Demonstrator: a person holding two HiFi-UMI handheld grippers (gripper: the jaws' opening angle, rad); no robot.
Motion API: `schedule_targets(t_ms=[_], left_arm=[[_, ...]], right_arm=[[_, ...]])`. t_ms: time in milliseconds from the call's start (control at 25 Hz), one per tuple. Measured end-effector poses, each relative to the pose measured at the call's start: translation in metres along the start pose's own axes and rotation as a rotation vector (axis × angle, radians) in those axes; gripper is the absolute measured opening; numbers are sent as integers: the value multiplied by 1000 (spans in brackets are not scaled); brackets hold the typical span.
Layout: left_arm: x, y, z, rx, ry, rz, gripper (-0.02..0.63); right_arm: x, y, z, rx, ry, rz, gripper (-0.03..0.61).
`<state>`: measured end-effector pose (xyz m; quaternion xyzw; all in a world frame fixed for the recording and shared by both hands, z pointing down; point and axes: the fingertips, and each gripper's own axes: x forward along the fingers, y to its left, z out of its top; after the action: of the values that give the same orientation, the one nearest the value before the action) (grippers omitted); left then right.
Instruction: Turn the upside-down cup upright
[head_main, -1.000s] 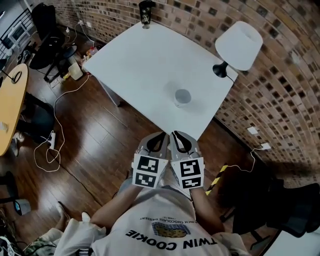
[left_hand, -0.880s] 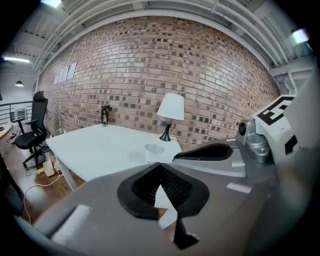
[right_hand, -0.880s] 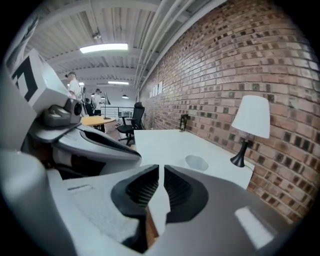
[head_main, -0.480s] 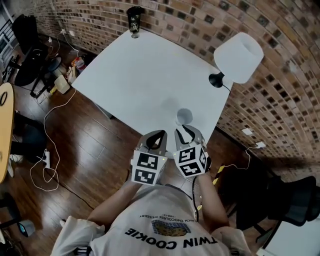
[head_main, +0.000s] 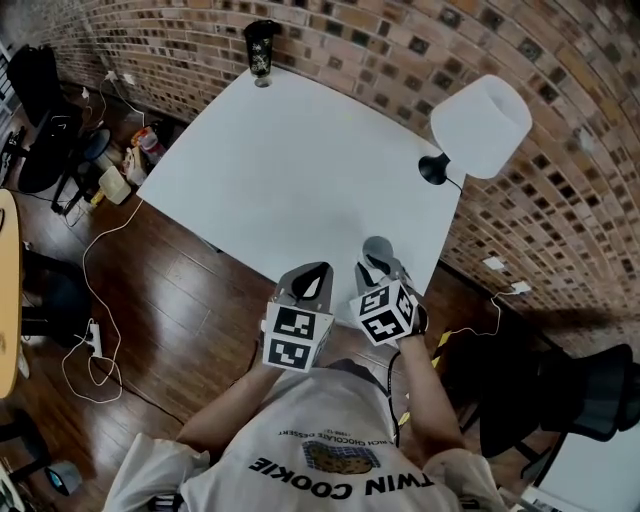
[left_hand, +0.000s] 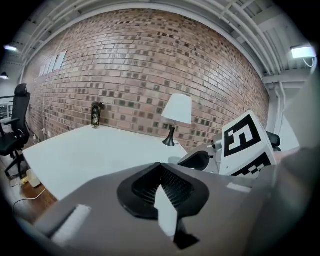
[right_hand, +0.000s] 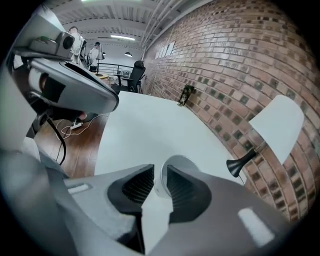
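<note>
A small pale cup (head_main: 377, 246) stands upside down near the front edge of the white table (head_main: 280, 160). My right gripper (head_main: 375, 266) tilts down at it with its tips just short of the cup. In the right gripper view the cup (right_hand: 176, 167) sits just beyond the parted jaws of the right gripper (right_hand: 160, 172), with only its near edge showing in the gap. Neither pad presses on it. My left gripper (head_main: 314, 272) hovers over the table's front edge to the left of the cup, its jaws together and holding nothing (left_hand: 160, 166).
A lamp with a white shade (head_main: 480, 118) and a black base (head_main: 435, 170) stands at the table's right by the brick wall. A dark tumbler (head_main: 262, 45) is at the far corner. Cables (head_main: 95, 330) lie on the wood floor at the left.
Both grippers have moved forward to the table's front edge. The right gripper has tipped downward toward the cup and its jaws have parted. The left jaws stay together.
</note>
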<state>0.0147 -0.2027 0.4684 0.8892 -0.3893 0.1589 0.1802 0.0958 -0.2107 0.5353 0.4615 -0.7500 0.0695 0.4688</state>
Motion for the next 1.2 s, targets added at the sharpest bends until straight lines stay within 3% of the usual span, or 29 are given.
schedule_targets(t_ms=[160, 280, 440, 640, 920, 1120, 1200], left_arm=[[5, 10, 1, -9, 0, -1, 3], [9, 15, 3, -14, -1, -3, 3], [13, 20, 4, -17, 5, -9, 3], [17, 22, -4, -31, 25, -17, 3], [21, 20, -8, -17, 38, -7, 3], [25, 19, -6, -14, 34, 13, 3], [27, 18, -1, -9, 30, 24, 3]], right_arm=[[7, 2, 2, 23, 19, 46, 25], [7, 1, 4, 58, 23, 73, 21], [3, 2, 14, 181, -30, 121, 21], [-5, 1, 32, 462, -182, 215, 21], [-1, -3, 30, 832, -319, 377, 21], [4, -16, 23, 1196, -469, 564, 21], [10, -18, 11, 1316, -471, 598, 21]])
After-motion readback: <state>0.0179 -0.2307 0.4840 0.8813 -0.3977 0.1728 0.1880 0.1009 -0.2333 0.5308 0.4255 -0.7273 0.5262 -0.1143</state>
